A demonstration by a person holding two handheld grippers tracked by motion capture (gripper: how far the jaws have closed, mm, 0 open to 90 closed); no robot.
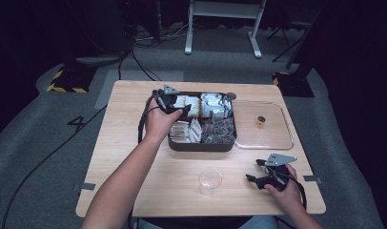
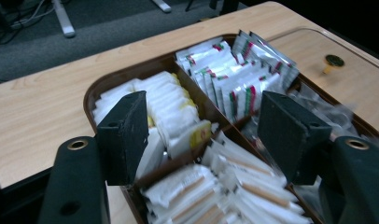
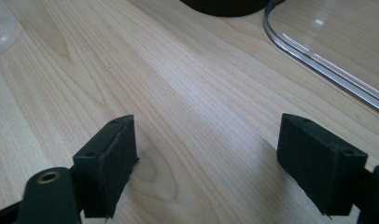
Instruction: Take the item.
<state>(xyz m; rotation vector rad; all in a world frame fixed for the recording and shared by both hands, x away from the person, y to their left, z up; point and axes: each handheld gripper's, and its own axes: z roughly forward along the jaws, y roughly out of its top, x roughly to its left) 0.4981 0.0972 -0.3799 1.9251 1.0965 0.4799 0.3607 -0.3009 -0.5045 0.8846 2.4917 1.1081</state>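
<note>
With jaws spread and empty, the left gripper [image 2: 204, 135] hovers over the far-left compartment of the brown tray [image 1: 201, 145], whose white sachets [image 2: 171, 109] look light, soft and crushable (pinch one by its flat faces), while the right gripper [image 3: 208, 163], likewise wide apart, rests near-right.

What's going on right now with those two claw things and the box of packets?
Left gripper open, poised over the brown tray of packets, nothing gripped. Right gripper open, idle over bare table. Plastic cup between them, nothing blocking.
</note>
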